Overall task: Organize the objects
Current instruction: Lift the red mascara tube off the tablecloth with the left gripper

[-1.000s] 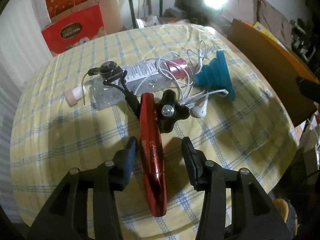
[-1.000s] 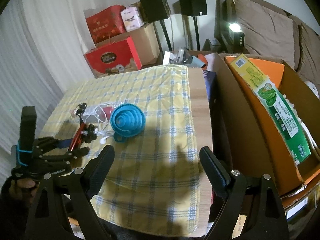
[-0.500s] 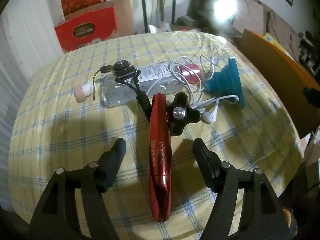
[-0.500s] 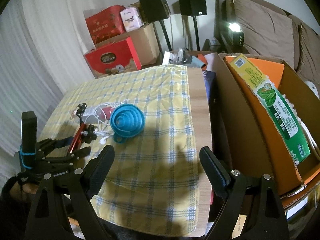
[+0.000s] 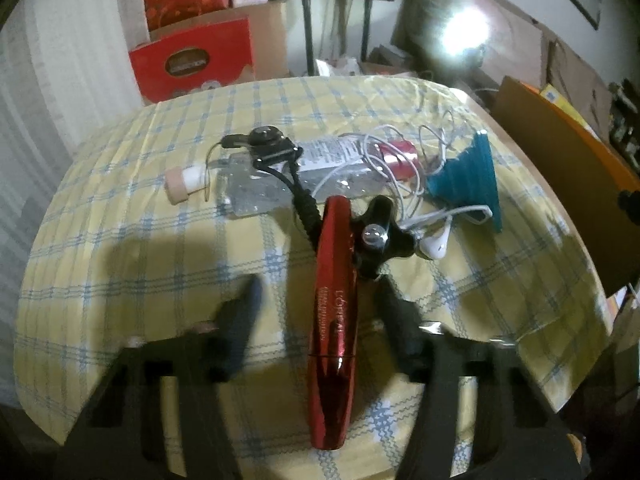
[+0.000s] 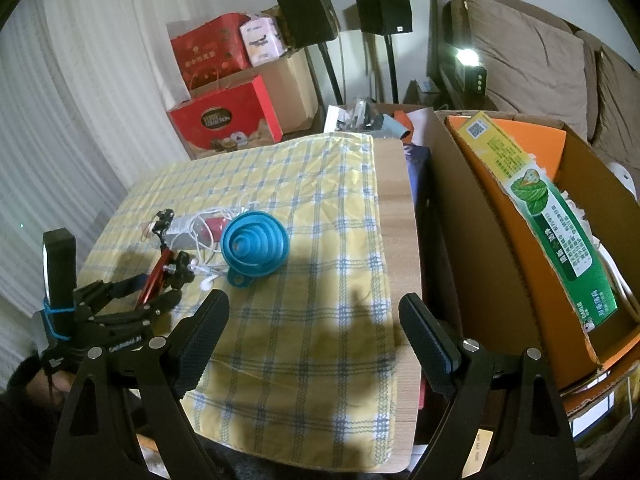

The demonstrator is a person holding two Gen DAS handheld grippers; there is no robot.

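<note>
A glossy red cosmetic tube (image 5: pixel 334 320) lies lengthwise on the yellow checked cloth (image 5: pixel 140 248). My left gripper (image 5: pixel 318 285) straddles it; its jaws are closing, blurred, with a gap still on both sides of the tube. A black star knob (image 5: pixel 378 236) touches the tube's far end. Beyond lie white earphones (image 5: pixel 436 242), a clear pouch with a pink cap (image 5: pixel 280 188) and a blue collapsible funnel (image 5: pixel 468 180). The right wrist view shows the left gripper (image 6: pixel 158 290) at the tube (image 6: pixel 160 270), left of the funnel (image 6: pixel 254 244). My right gripper (image 6: pixel 313 302) hangs open above the cloth, holding nothing.
A large cardboard box (image 6: pixel 460 208) with an orange and green carton (image 6: pixel 560 220) stands right of the table. A bare wooden strip of table (image 6: pixel 394 200) borders the cloth. Red gift boxes (image 6: pixel 224 120) and speakers on stands are behind.
The left jaws spread wider around the red tube, then started to narrow again. The left view tilted slightly. The right gripper stayed still.
</note>
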